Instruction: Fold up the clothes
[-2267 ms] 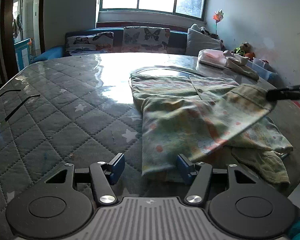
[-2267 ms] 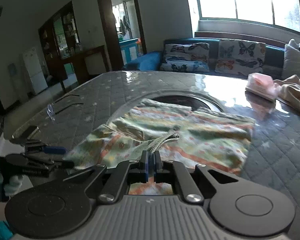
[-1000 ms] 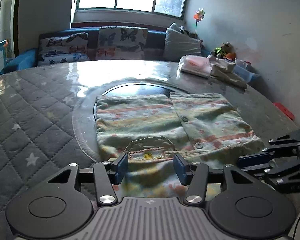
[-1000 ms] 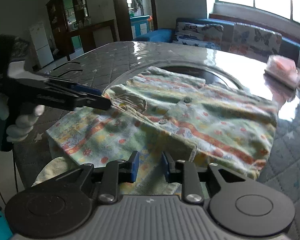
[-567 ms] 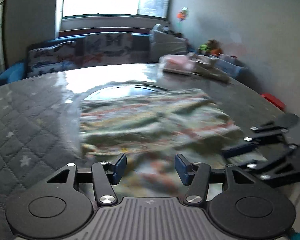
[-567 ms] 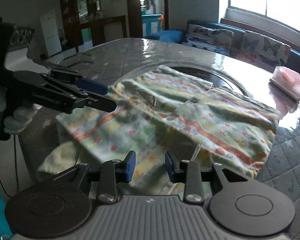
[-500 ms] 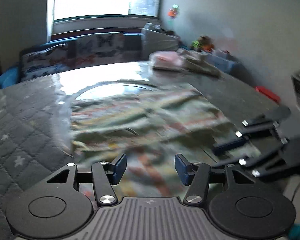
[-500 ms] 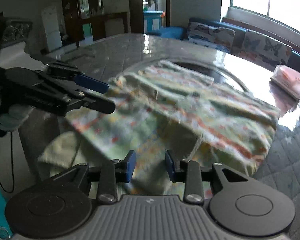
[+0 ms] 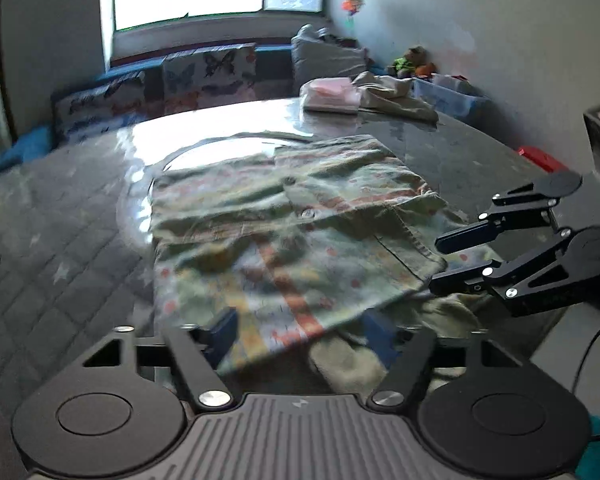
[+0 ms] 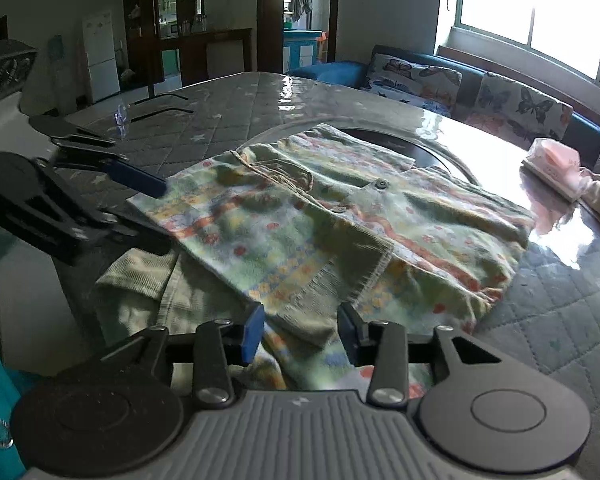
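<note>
So the patterned shirt (image 10: 340, 216) is lying partly folded on the near side of the round quilted table (image 10: 236, 96), with its near edge hanging off the rim. The left gripper (image 9: 300, 330) sits at that near edge with its jaws opening; cloth lies between them, but the pads aren't pinching it. Same deal with the right gripper (image 10: 302, 330), jaws apart and opening over the hem. Far right on the table there's a pink pack (image 9: 332, 96) next to a beige garment (image 9: 392, 94).
</note>
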Demonstrator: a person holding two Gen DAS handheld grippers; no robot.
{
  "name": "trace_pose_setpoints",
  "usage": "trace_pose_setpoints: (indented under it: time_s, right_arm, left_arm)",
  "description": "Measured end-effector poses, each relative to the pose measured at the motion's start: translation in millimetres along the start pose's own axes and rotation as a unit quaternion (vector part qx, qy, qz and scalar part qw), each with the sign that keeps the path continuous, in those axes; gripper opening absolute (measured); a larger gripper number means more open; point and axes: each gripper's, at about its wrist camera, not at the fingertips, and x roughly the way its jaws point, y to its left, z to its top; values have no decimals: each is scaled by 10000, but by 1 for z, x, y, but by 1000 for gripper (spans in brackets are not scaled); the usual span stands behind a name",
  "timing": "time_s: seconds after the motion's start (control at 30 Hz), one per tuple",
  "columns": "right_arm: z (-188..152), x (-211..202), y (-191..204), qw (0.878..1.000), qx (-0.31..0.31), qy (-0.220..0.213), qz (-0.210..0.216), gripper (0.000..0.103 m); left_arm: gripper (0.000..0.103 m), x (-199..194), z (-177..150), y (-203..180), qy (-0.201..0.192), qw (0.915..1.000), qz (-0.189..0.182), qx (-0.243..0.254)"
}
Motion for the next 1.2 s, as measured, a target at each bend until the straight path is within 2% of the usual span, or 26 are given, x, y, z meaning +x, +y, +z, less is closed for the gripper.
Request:
trace_pose_setpoints:
  time_s: [0.3, 0.37, 0.4, 0.5, 0.57, 0.6, 0.77, 1.03, 1.1, 1.17, 1.2]
  right_arm:
    - [-16, -23, 7, 9990, -382, 75, -207, 57]
    - [-19, -26, 7, 9986, -468, 76, -242, 61]
    - [-21, -28, 9, 9983, -519, 74, -263, 62]
    - [-25, -31, 12, 9971, -714, 67, -260, 69]
    - [-28, -32, 15, 9961, -848, 86, -228, 71]
    - [-29, -32, 16, 9957, -900, 90, -205, 72]
    - [-32, -29, 27, 9922, -1243, -2, -32, 76]
    - [-20, -13, 36, 9890, -1434, -337, 143, 76]
    - [-15, -6, 33, 9902, -1323, -393, 193, 72]
    - [-7, 3, 28, 9930, -1085, -357, 286, 54]
    - [-3, 8, 23, 9946, -937, -300, 338, 49]
  left_arm:
    - [79, -8, -13, -12, 615, 9954, -378, -624]
    - [73, -4, -14, -14, 745, 9938, -456, -686]
    - [67, -1, -14, -15, 797, 9931, -494, -699]
    - [42, 3, -15, -18, 900, 9918, -584, -691]
    - [32, 4, -13, -18, 898, 9921, -589, -656]
    - [23, 4, -12, -18, 880, 9924, -576, -633]
    - [18, -2, 7, -11, 605, 9946, -649, -546]
    - [13, 9, 53, 9, 250, 9929, -921, -706]
    - [13, 16, 61, 15, 251, 9918, -989, -773]
    - [13, 21, 63, 19, 270, 9915, -1016, -767]
    - [14, 23, 64, 20, 281, 9915, -1025, -757]
